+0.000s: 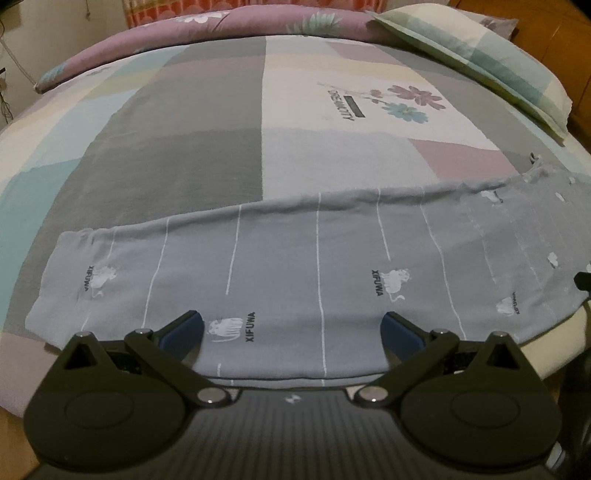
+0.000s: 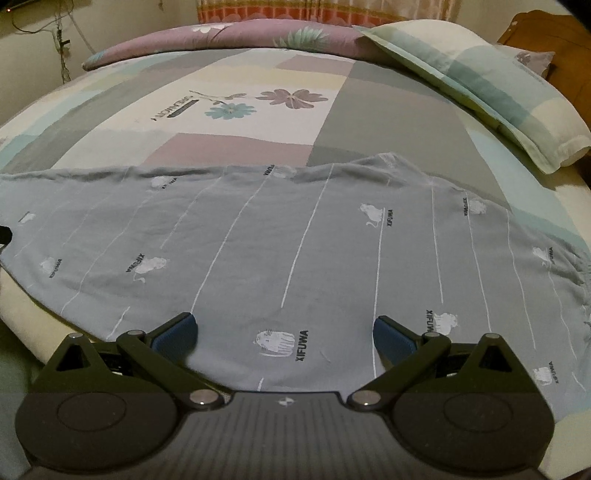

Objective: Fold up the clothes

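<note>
Directly ahead of both hand-held grippers, the garment lay flat on the bed, its long axis running left to right across my reach. My left hand-held gripper and right hand-held gripper hung wide and empty over its near edge.

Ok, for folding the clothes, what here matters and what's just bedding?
Part of the job:
grey printed garment, laid flat along the bed's near edge
left gripper, open
right gripper, open

Just lying about:
patchwork bedsheet
checked pillow
purple floral quilt
</note>
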Action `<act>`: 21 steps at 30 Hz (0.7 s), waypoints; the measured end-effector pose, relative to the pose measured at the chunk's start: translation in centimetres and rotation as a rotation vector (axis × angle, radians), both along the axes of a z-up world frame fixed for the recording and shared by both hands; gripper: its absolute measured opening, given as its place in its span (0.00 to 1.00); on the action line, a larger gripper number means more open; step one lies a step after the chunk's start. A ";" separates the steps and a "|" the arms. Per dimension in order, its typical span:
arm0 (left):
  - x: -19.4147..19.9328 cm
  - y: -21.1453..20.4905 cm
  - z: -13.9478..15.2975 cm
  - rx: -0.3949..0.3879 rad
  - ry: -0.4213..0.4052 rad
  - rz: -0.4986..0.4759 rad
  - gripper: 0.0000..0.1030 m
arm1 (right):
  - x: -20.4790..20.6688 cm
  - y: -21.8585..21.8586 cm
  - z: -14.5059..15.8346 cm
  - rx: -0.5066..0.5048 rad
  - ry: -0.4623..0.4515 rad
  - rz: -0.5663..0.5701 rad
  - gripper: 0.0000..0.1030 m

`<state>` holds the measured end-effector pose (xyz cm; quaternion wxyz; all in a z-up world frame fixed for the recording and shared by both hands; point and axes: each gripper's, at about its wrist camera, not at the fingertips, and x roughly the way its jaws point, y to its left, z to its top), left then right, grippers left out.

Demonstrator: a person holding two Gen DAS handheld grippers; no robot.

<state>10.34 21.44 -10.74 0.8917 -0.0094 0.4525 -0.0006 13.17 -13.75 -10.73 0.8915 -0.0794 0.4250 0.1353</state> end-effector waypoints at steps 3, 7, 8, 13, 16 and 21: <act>0.0 0.0 0.0 -0.004 -0.001 0.004 0.99 | -0.1 0.0 0.0 -0.002 0.004 -0.010 1.00; 0.4 -0.2 0.0 0.010 0.012 -0.004 0.99 | -0.4 0.0 -0.1 -0.003 -0.002 -0.012 1.00; 0.5 -0.2 0.0 0.010 0.013 -0.002 0.99 | -0.5 -0.1 -0.1 -0.004 -0.004 -0.008 1.00; 0.6 -0.4 0.1 0.013 0.017 0.004 0.99 | -1.4 -0.1 -0.1 -0.026 -0.007 0.003 1.00; 0.6 -0.5 0.1 0.015 0.021 0.000 0.99 | -1.6 -0.1 -0.1 -0.028 -0.005 -0.006 1.00; 0.5 -0.6 0.2 0.040 0.022 -0.010 0.99 | -1.6 0.0 -0.2 -0.029 -0.005 -0.009 1.00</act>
